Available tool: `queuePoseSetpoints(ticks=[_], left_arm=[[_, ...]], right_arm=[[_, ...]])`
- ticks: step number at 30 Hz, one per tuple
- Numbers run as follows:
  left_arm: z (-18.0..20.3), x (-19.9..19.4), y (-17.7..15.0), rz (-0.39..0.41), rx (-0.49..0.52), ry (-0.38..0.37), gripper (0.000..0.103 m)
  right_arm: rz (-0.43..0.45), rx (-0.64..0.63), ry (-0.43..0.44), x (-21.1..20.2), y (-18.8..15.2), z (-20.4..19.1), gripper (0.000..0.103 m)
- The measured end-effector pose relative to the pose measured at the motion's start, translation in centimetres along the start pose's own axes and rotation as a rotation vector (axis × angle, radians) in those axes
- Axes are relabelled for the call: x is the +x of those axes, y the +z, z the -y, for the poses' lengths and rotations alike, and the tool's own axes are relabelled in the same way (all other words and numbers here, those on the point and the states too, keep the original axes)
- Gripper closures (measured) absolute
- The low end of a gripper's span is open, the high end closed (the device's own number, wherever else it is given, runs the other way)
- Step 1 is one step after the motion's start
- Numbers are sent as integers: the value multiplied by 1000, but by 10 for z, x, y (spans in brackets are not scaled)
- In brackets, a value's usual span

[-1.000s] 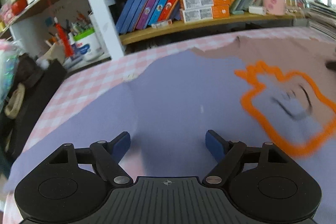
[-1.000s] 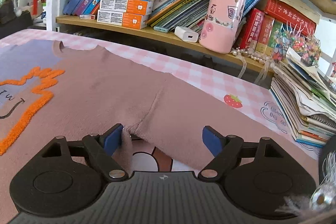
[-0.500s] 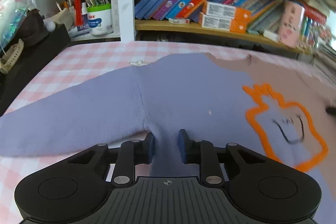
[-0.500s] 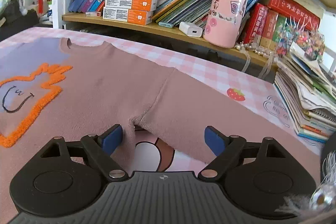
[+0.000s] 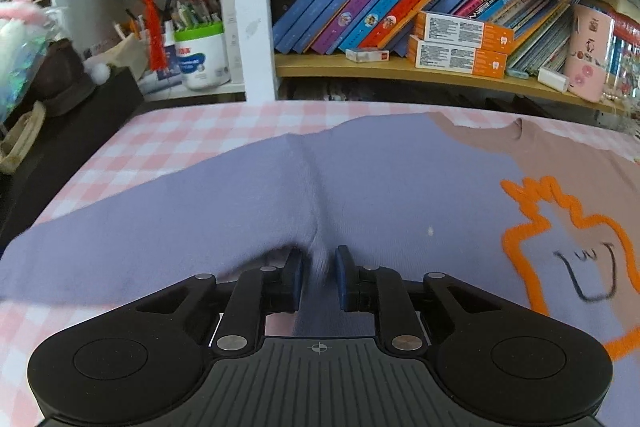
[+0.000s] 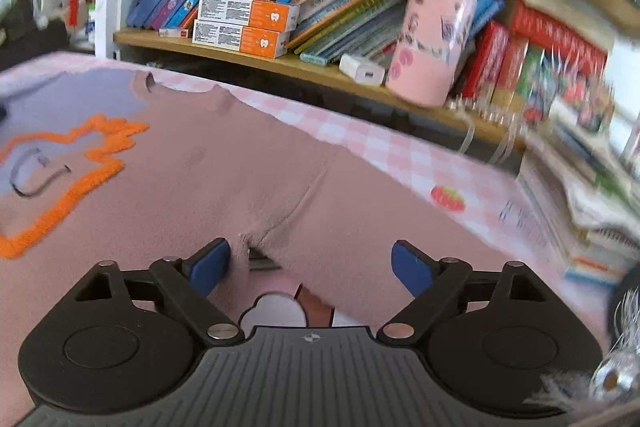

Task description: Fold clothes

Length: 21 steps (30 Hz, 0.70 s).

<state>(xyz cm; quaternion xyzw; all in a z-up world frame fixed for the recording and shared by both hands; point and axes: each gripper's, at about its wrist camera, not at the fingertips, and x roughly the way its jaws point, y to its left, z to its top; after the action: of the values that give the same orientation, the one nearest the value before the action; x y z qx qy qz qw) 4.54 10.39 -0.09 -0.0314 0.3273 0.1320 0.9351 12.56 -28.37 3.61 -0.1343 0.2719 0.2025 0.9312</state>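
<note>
- Sweater (image 5: 400, 187) lies flat on the pink-checked desk (image 5: 180, 131), purple half to the left, brown half to the right.
- Left claw (image 5: 319, 277) is clenched on a pinch of purple fabric at the armpit seam.
- Right claw (image 6: 310, 263) is spread wide over the brown armpit, pads off the cloth, gripping nothing.
- Bookshelf (image 6: 280, 63) stands behind.

One sweater (image 5: 400, 187) lies on the bench (image 5: 192, 131), one orange outline figure (image 5: 568, 255) on its front; two orange boxes (image 5: 460, 43) stacked on the far shelf; one pink cup (image 6: 436, 43); one strawberry print (image 6: 448, 197); two tools: left tool (image 5: 319, 277), right tool (image 6: 310, 263)
</note>
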Motion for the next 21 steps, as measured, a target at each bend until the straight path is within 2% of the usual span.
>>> queuePoseSetpoints(ticks=[2,4,6,7,9,11,12,14,15,21], left_arm=[[-2,-10,-7,-1,4,-16,85],[-5,-19,-13,-3,6,-28,85],[-7,-25,-17,-5,3,-38,85],[-8,-25,-18,-3,-6,-43,86],[-10,-25,-18,0,-21,-52,86],[-10,-23,-17,0,-23,-58,89],[-9,-21,-16,-1,-17,-58,89],[-8,-19,-13,-4,-2,-59,91],[-9,-17,-11,-6,1,-59,92],[-8,-4,-3,-1,10,-36,93]], right_arm=[[19,13,62,-15,1,4,17],[27,21,146,-26,0,6,21],[6,20,192,-27,-3,6,46],[-7,19,210,-27,-5,5,52],[-42,15,220,-19,-6,2,74],[-57,11,247,-13,-7,-4,83],[-53,13,263,-12,-6,-7,84],[-46,15,251,-9,-5,-11,88],[-43,17,230,-7,-4,-12,96],[-11,-66,78,1,-1,-29,96]])
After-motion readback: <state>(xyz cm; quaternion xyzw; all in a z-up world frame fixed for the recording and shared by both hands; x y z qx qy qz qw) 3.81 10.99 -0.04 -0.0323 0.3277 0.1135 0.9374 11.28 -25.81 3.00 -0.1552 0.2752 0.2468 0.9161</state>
